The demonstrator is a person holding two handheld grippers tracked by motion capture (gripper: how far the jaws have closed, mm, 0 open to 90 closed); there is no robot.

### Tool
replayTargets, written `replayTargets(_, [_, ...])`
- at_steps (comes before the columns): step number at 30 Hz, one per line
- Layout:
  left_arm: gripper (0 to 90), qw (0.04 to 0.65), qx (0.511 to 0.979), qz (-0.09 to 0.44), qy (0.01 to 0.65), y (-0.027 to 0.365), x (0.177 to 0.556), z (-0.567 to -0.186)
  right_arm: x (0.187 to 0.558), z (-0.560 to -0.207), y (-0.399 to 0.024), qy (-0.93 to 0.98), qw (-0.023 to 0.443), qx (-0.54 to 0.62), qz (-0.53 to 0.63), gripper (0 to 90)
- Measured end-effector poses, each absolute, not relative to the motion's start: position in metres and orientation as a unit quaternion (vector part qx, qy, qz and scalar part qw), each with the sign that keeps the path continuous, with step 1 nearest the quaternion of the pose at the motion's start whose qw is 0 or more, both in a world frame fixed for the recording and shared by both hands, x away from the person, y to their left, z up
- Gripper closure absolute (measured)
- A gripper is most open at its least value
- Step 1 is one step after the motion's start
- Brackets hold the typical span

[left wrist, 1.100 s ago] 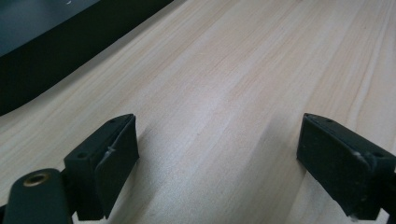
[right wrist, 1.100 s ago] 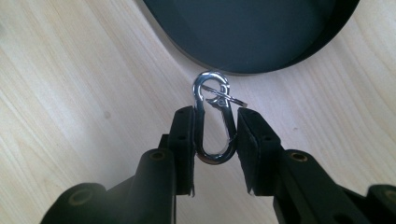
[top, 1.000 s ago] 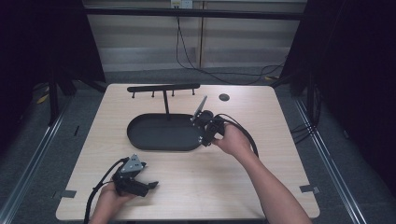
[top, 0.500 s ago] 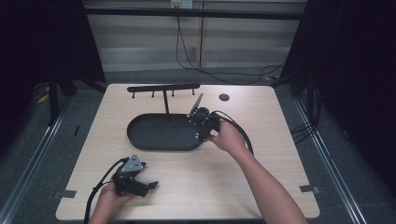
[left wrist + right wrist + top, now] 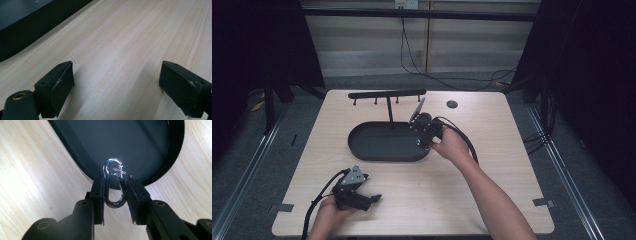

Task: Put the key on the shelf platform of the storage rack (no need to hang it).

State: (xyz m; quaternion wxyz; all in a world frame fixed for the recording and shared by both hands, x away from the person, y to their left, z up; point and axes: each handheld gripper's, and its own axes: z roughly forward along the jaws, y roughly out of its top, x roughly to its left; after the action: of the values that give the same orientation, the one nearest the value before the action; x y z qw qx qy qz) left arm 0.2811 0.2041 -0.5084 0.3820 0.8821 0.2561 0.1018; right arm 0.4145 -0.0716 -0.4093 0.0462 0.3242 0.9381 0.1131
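In the right gripper view my right gripper point(image 5: 115, 183) is shut on a silver carabiner clip point(image 5: 107, 173), which stands upright between the jaws with its upper loop clear of them. It hangs just over the rim of a black oval tray point(image 5: 72, 150). The high view places this gripper point(image 5: 419, 137) at the right end of the tray point(image 5: 362, 152). My left gripper point(image 5: 373, 198) rests low on the table near the front left corner. Its jaws point(image 5: 116, 67) stand wide open over bare wood, with nothing between them.
A black T-shaped rack point(image 5: 387, 95) with small hooks stands at the back of the tray. A small dark round spot point(image 5: 452, 104) lies on the table behind the right hand. Cables trail from both grippers. The wooden table point(image 5: 492, 130) is ringed by dark floor.
My right gripper has shifted a little to the left, toward the tray's right end, still holding the clip. The left gripper has not moved.
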Motion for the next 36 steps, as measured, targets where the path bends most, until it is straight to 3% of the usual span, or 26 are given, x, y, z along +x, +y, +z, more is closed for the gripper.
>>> replayTargets(36, [12.3,0.383,0.882,0.100,0.256,0.204,0.281,-0.508,0.433,-0.445,-0.044,0.938,0.047,0.319,0.123,68.4])
